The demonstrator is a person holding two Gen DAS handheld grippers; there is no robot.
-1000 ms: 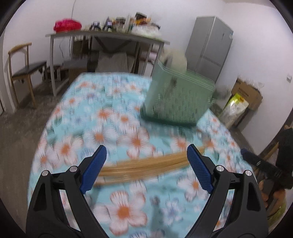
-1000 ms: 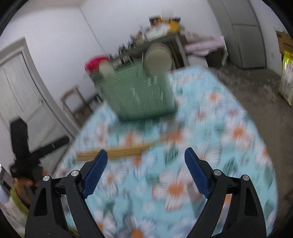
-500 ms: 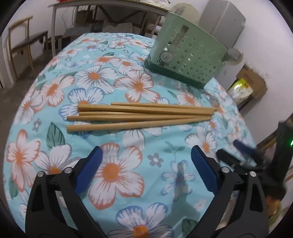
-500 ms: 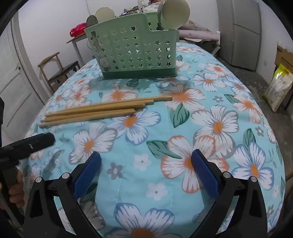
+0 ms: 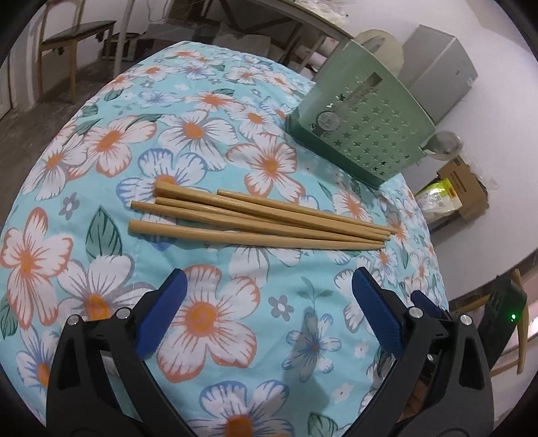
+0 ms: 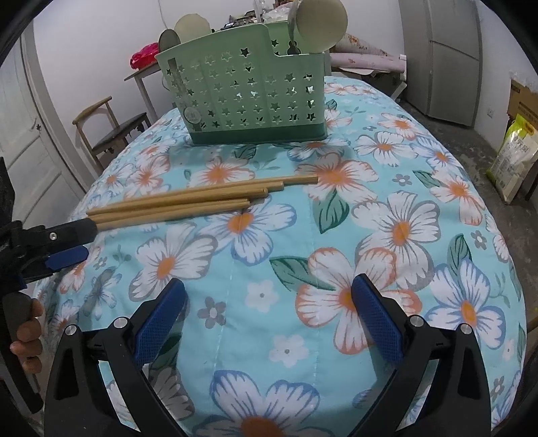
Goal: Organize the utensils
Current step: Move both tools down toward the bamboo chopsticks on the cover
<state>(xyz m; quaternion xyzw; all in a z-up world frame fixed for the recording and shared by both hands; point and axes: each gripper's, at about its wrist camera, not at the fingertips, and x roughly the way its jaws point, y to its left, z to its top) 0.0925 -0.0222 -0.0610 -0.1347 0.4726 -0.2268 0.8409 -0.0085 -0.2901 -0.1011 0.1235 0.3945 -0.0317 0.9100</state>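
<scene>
Several wooden chopsticks (image 5: pixel 255 218) lie side by side on the flowered tablecloth (image 5: pixel 201 319), thin ends toward the right in the left wrist view. Behind them stands a green star-punched utensil holder (image 6: pixel 248 97) with round beige spoons (image 6: pixel 322 27) sticking out. My left gripper (image 5: pixel 269 279) hangs open just short of the chopsticks, nothing between its blue pads. My right gripper (image 6: pixel 269 285) is open too, over bare cloth nearer the table's edge. In the right wrist view the left gripper (image 6: pixel 79 240) reaches in from the left, by the chopsticks' (image 6: pixel 188 203) thin ends.
A wooden chair (image 6: pixel 111 124) and a cluttered side table stand beyond the far edge. A grey fridge (image 6: pixel 447 57), a cardboard box and a yellow bag (image 6: pixel 514 158) are at the right. A person's hand (image 6: pixel 23 332) grips the left tool's handle. A white door is at the left.
Both views have tipped down from the room onto the table and the blur has cleared. Both grippers came lower and their jaws spread a little wider. The chopsticks have not moved.
</scene>
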